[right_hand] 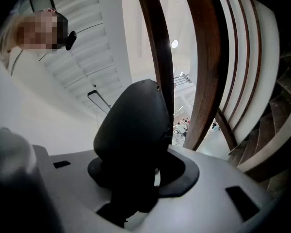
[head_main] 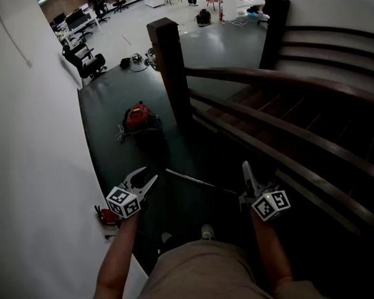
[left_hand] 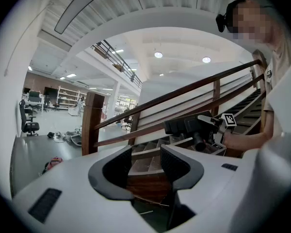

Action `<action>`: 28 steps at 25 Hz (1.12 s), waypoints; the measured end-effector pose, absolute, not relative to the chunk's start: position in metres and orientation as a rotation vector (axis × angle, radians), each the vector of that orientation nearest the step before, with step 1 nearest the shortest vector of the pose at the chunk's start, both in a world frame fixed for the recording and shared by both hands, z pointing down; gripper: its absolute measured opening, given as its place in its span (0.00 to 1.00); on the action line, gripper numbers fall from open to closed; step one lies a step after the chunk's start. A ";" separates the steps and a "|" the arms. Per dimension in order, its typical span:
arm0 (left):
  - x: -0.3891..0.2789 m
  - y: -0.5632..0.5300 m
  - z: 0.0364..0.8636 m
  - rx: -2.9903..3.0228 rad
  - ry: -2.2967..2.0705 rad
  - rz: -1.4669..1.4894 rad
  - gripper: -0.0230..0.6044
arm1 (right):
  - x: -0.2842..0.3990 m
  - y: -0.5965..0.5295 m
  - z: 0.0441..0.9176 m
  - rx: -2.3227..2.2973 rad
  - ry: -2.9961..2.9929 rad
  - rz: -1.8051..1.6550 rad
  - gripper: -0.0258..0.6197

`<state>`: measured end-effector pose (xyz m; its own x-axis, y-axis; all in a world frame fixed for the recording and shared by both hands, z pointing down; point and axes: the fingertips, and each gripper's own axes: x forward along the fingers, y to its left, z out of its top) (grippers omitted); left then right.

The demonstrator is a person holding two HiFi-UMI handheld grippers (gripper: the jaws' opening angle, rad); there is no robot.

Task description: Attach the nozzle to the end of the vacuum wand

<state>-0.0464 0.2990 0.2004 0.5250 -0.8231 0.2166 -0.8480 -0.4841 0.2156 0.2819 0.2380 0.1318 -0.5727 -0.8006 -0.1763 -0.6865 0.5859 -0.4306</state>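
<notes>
My right gripper (head_main: 245, 170) is shut on a dark vacuum nozzle (right_hand: 132, 130), which fills the gap between its jaws in the right gripper view. The left gripper view shows the same nozzle (left_hand: 188, 126) as a black brush head with a short tube, held up in front of the stairs. A thin silver wand (head_main: 193, 180) lies on the dark floor between the two grippers. My left gripper (head_main: 148, 174) hangs open and empty just left of the wand's near end, its jaws (left_hand: 145, 155) apart with only stairs showing through them.
A red vacuum body (head_main: 139, 118) with a loose cord sits on the floor further ahead. A wooden newel post (head_main: 171, 67) and curved handrails (head_main: 287, 80) close off the right. A white wall (head_main: 31, 167) runs along the left, with a small red object (head_main: 106, 215) at its foot.
</notes>
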 end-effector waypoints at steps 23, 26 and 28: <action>-0.049 0.184 0.416 2.509 -0.917 0.729 0.34 | 0.220 0.149 0.207 -1.492 2.425 -0.436 0.30; -0.059 0.144 0.473 2.504 -0.790 0.843 0.34 | 0.189 0.111 0.237 -1.591 2.473 -0.390 0.30; -0.058 0.127 0.508 2.488 -0.706 0.902 0.34 | 0.173 0.091 0.258 -1.635 2.515 -0.384 0.30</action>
<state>-0.0576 0.1268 0.5076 0.6644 -0.3202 0.6753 -0.5785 -0.7924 0.1934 0.1733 0.0914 0.2579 -0.4105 -0.9110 0.0394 -0.8813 0.3852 -0.2736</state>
